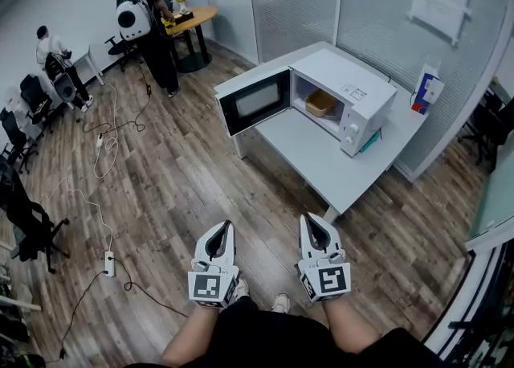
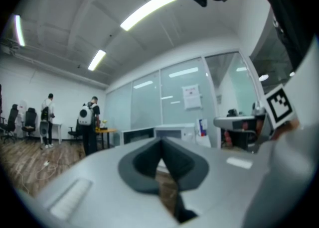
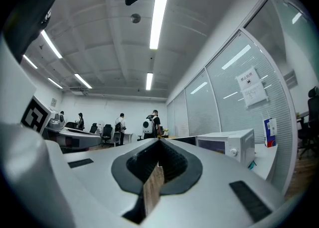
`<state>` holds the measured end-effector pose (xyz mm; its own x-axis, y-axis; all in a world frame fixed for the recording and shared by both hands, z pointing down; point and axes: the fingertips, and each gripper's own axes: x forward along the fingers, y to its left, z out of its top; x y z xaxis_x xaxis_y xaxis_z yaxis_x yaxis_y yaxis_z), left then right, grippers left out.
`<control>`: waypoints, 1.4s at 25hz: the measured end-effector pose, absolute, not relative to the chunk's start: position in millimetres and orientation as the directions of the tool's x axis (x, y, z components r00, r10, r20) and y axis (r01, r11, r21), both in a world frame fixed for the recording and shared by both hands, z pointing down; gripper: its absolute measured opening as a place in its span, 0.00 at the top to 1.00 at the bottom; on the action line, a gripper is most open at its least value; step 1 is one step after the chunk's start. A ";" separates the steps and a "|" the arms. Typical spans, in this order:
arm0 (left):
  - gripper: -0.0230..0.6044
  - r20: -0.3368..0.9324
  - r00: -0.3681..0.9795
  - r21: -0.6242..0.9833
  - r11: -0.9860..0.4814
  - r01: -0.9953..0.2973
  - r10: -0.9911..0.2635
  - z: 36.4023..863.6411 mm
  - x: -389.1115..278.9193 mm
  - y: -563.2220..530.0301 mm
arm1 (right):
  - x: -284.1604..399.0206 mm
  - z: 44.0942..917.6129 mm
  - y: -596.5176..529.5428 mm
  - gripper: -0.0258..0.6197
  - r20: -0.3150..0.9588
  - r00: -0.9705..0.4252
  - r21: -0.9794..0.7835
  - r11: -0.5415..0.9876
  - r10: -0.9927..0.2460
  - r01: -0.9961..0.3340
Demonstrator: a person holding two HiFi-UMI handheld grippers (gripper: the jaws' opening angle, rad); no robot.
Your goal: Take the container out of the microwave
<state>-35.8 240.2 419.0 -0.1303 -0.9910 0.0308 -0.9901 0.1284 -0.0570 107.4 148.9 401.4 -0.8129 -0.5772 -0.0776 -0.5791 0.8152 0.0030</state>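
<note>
Person with white backpack (image 1: 144, 13), round wooden table (image 1: 198, 15), power strip (image 1: 109, 263) on floor, blue carton (image 1: 428, 90)

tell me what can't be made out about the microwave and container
Container, head view: too small to tell contents; its right part is hidden by the microwave front panel.
Microwave dials, head view: too small to read.
Both gripper views: container not visible; microwave far off, its cavity too small.

Quick count from the head view: one microwave (image 1: 345, 93), one container (image 1: 321, 103) in it, one white table (image 1: 321, 161), one round table (image 1: 197, 17), one carton (image 1: 428, 89), one power strip (image 1: 109, 263). Two people, a standing person (image 1: 148, 25) and a seated person (image 1: 52, 53). Two grippers: left gripper (image 1: 217, 239), right gripper (image 1: 315, 230).
</note>
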 end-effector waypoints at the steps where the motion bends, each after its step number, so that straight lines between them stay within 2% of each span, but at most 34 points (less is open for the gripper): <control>1: 0.96 0.031 -0.127 -0.058 0.125 -0.990 -0.991 419.4 -36.9 236.1 | 106.6 402.4 146.7 0.96 -0.076 -0.812 0.001 0.814 -0.579 -0.580; 11: 0.96 -0.011 -0.040 -0.036 0.040 -0.999 -0.999 420.8 -66.0 188.1 | 71.8 409.8 112.0 0.96 -0.061 -0.798 0.017 0.799 -0.599 -0.601; 18: 0.95 0.005 -0.001 -0.023 0.001 -1.000 -1.000 429.5 -116.3 132.1 | 25.1 406.1 73.5 0.96 -0.046 -0.785 0.051 0.784 -0.617 -0.619; 25: 0.96 0.008 0.085 -0.019 -0.085 -0.996 -0.996 430.1 -147.5 81.3 | 12.1 416.3 30.0 0.96 -0.001 -0.708 0.021 0.708 -0.706 -0.706; 35: 0.95 0.007 0.226 0.008 -0.226 -0.974 -0.974 437.8 -160.0 30.3 | -0.3 407.1 -1.0 0.96 -0.006 -0.626 0.064 0.625 -0.780 -0.778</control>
<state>-160.0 30.3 437.8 0.2263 -0.9740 0.0070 -0.9740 -0.2262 0.0080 -0.3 -1.0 407.1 -0.6263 -0.7795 -0.0057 -0.7782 0.6247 0.0643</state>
